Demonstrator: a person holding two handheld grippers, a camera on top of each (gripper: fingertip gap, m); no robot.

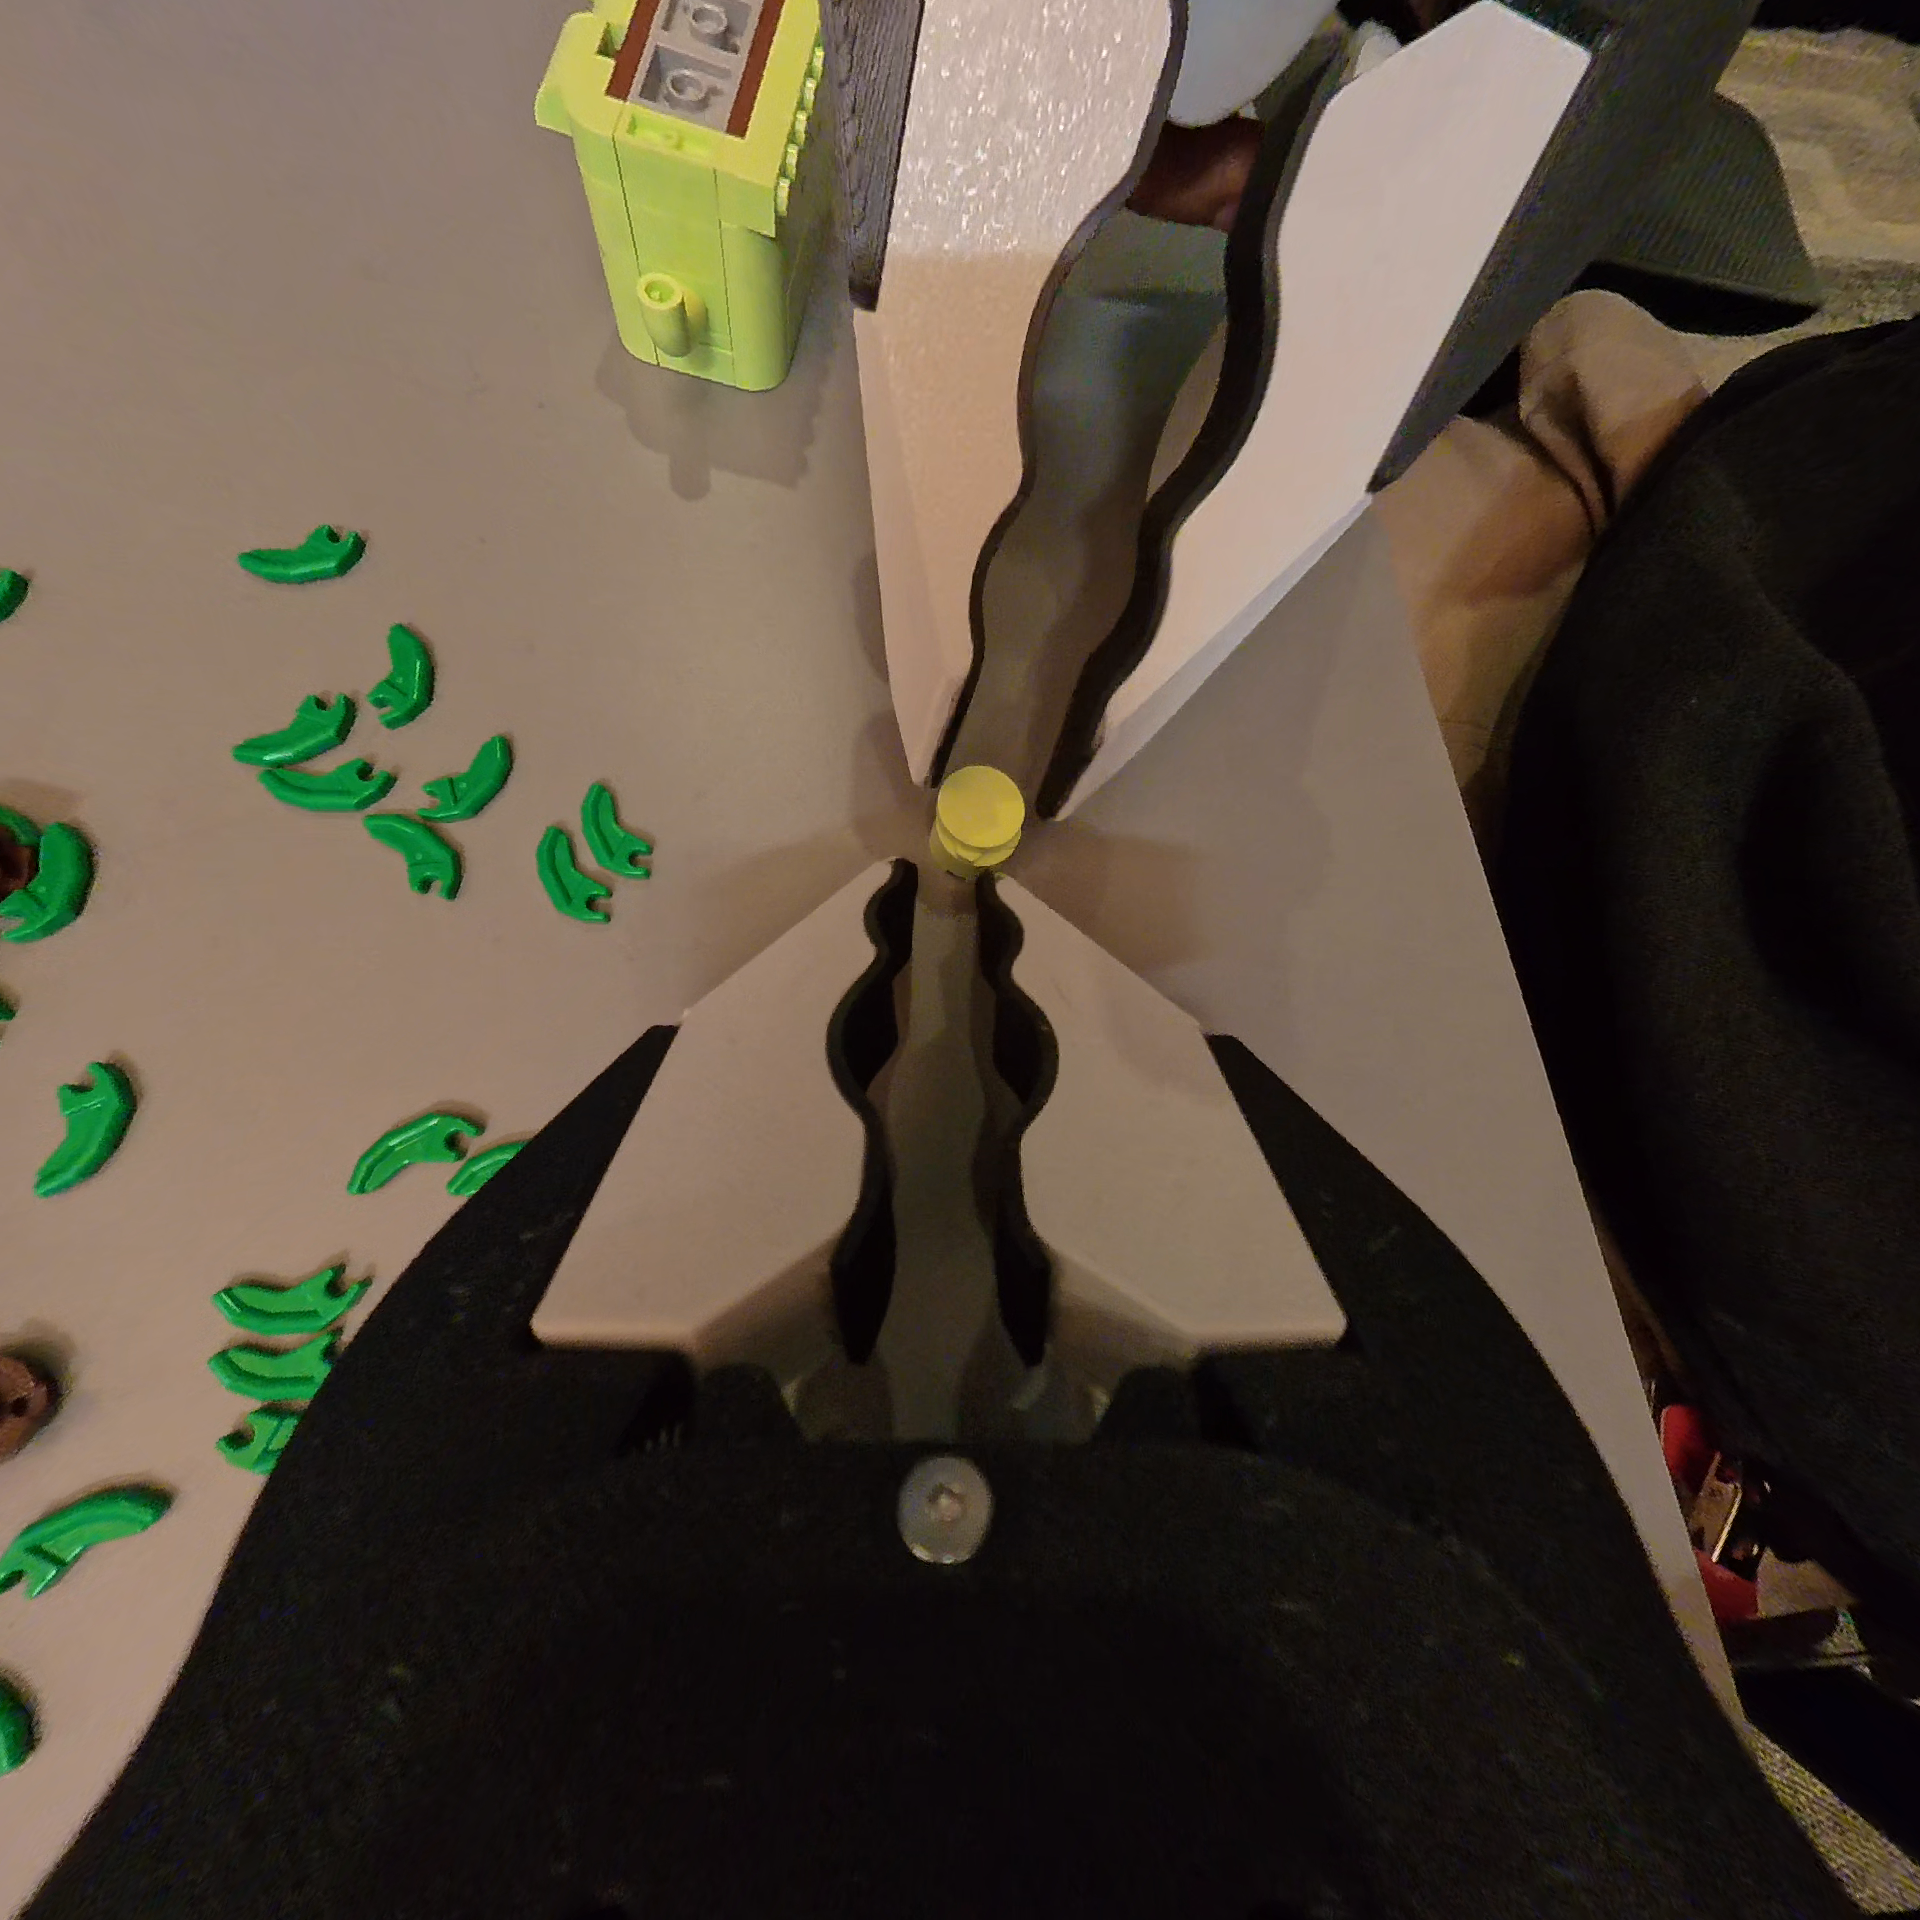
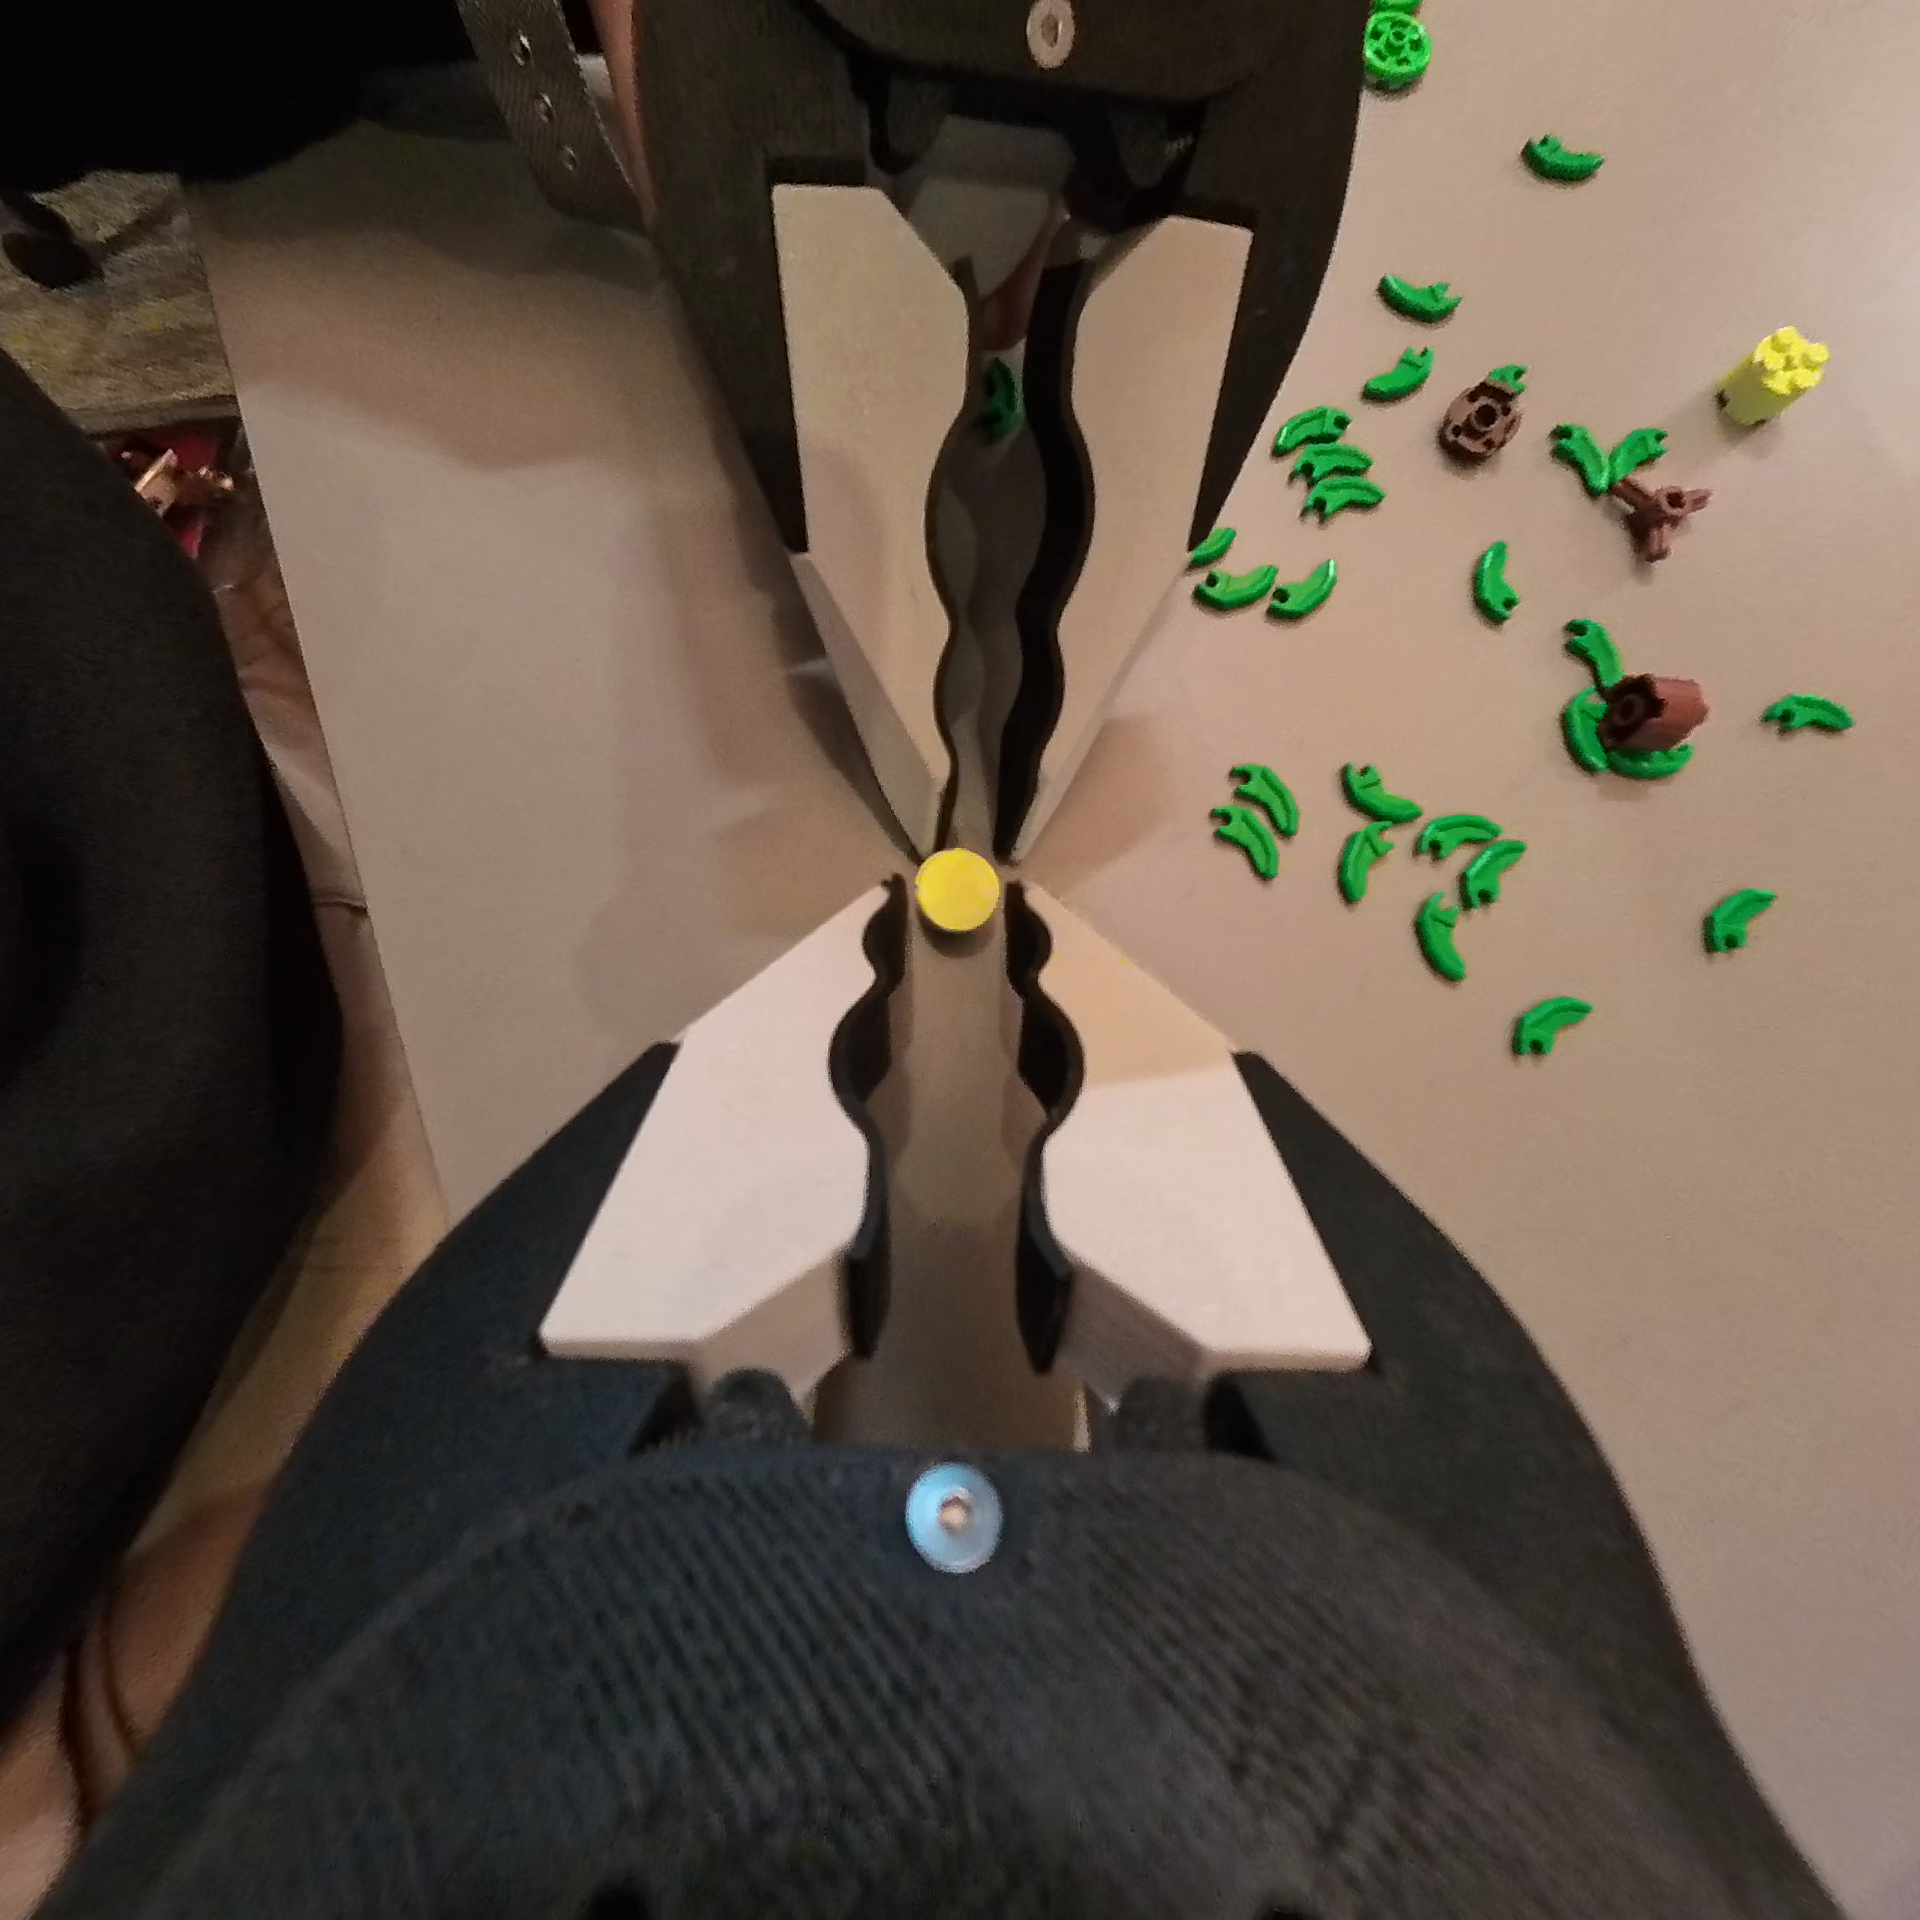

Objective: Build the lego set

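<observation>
One small yellow-green round peg (image 1: 978,823) sits between the tips of the left gripper (image 1: 940,878) and right gripper (image 2: 954,909), both narrowed onto it. Light, stiff and slippery, it probably wants a grip on its ribbed stem. Green leaf pieces (image 1: 416,790) lie scattered left of the peg.

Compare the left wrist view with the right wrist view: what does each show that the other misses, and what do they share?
Left wrist view only: a tall lime-green lego build with brown and grey pieces on top, standing on the table.

Right wrist view only: brown lego pieces with leaves attached, a small lime-yellow brick and a green wheel-like piece at the top edge.

Both: the left gripper and right gripper meeting tip to tip around one small round yellow piece, plus scattered green leaf pieces on the pale table.
</observation>
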